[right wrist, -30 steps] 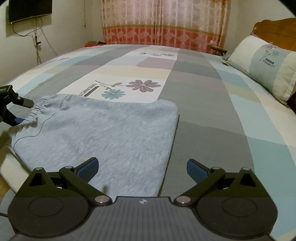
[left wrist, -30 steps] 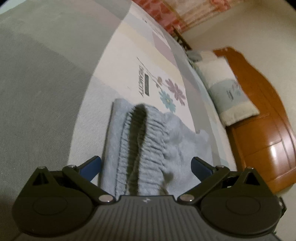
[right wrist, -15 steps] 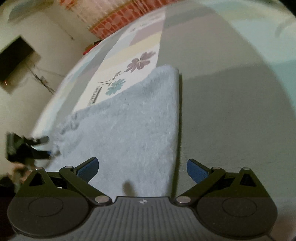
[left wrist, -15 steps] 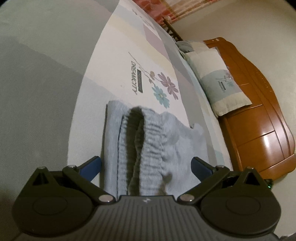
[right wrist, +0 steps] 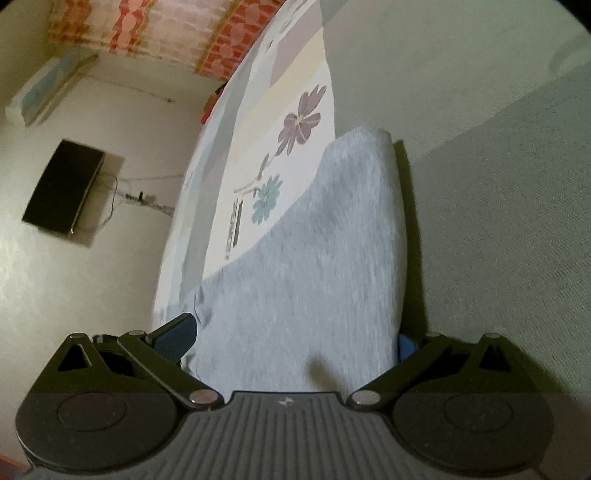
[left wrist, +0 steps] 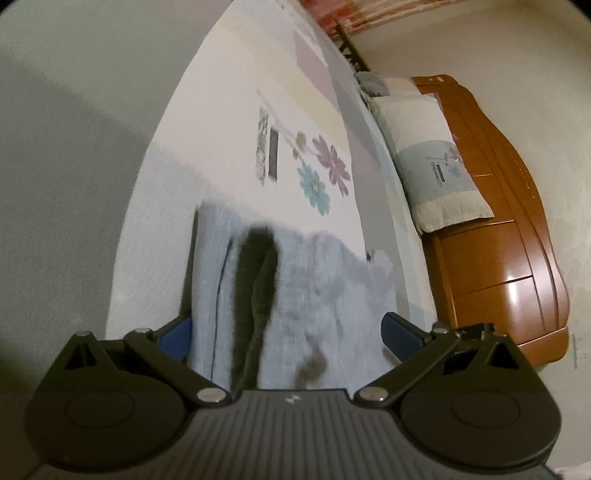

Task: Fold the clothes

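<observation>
A light blue-grey knit garment [left wrist: 332, 288] lies flat on the bed. In the left wrist view its gathered waistband end gapes with a dark opening, blurred by motion. My left gripper [left wrist: 288, 332] is open, its blue pads on either side of that waistband end. In the right wrist view the garment [right wrist: 332, 240] runs away from me, its folded edge on the right. My right gripper [right wrist: 291, 338] is open and straddles the near end of the cloth. The right pad is mostly hidden behind the garment's edge.
The bed sheet [left wrist: 229, 122] is a grey and pastel patchwork with a flower print [left wrist: 325, 173]. A pillow [left wrist: 432, 162] leans on the wooden headboard [left wrist: 517, 258]. A dark screen [right wrist: 62, 188] hangs on the wall, with curtains [right wrist: 147, 29] beyond the bed.
Both grippers have dropped lower and closer to the garment, each rolling to one side. The right gripper moved in until the cloth's near end lies between its open fingers.
</observation>
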### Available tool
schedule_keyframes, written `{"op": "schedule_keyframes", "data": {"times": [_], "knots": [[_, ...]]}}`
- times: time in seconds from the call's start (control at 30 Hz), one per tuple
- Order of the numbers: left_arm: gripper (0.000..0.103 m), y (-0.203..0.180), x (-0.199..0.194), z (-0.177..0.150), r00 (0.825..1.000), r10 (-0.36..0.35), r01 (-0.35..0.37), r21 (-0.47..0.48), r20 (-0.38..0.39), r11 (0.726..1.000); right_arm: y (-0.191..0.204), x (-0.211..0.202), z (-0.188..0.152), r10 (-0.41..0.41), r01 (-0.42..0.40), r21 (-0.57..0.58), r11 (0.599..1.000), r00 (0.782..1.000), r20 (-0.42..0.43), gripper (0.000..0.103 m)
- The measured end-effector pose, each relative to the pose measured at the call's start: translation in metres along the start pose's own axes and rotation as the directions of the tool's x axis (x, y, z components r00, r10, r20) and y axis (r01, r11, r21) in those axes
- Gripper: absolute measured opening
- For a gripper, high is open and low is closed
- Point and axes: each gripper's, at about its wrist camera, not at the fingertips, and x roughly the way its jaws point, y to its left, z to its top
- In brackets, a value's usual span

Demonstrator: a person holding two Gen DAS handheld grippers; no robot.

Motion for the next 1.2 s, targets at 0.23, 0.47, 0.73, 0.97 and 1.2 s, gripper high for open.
{"op": "schedule_keyframes", "data": {"times": [0.23,0.47,0.73,0.97,1.2], "knots": [[0.102,0.004,0.001,-0.011,0.998,-0.030,0.027,-0.041,-0.059,0.999,0.003,-0.002,-0.021,0.022,-0.024,-0.027,0.999,0.998,-0.065,0.103],[0.102,-0.005,0.028,0.013,0.995,-0.026,0.026,0.004,-0.092,1.000,0.013,0.023,0.002,0.023,-0.026,-0.049,0.998,0.997,-0.076,0.103],[0.102,0.003,0.019,-0.006,0.988,-0.059,0.057,-0.016,-0.140,0.998,0.004,0.005,-0.015,0.087,-0.089,-0.018,0.996,0.990,-0.114,0.103],[0.102,-0.005,0.035,0.007,0.991,-0.060,0.064,0.027,-0.119,0.998,0.013,0.024,0.003,0.076,-0.081,-0.045,0.996,0.991,-0.115,0.103],[0.102,-0.004,0.030,0.004,0.989,-0.081,0.094,0.099,-0.124,0.991,0.002,0.012,-0.006,0.110,-0.114,-0.086,0.990,0.992,-0.055,0.086]]}}
